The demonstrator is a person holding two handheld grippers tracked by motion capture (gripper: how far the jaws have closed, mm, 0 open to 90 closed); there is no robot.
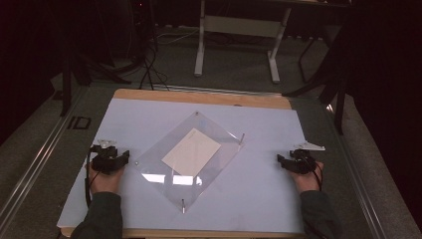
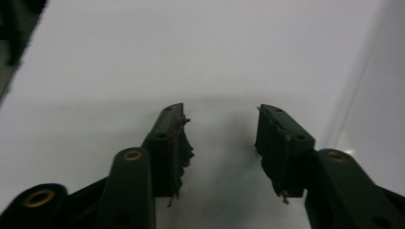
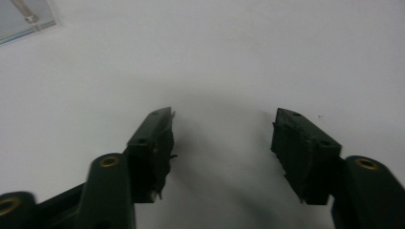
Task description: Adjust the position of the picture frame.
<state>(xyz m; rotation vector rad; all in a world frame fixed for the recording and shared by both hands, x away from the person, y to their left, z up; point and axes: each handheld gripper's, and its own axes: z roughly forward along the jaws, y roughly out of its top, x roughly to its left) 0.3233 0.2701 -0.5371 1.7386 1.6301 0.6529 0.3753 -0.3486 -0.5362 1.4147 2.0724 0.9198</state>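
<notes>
Clear acrylic sheet (image 1: 189, 154), rectangular w/ corner pegs, white paper (image 1: 191, 152) inside

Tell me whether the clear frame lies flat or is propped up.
Flat. The clear frame lies on the white table, turned like a diamond, its corner pins pointing up and the paper sheet level inside it.

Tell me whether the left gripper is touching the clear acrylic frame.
Apart. The left gripper view shows the left gripper open over bare white sheet, nothing between its jaws; the high view shows a narrow gap before the clear acrylic frame.
</notes>
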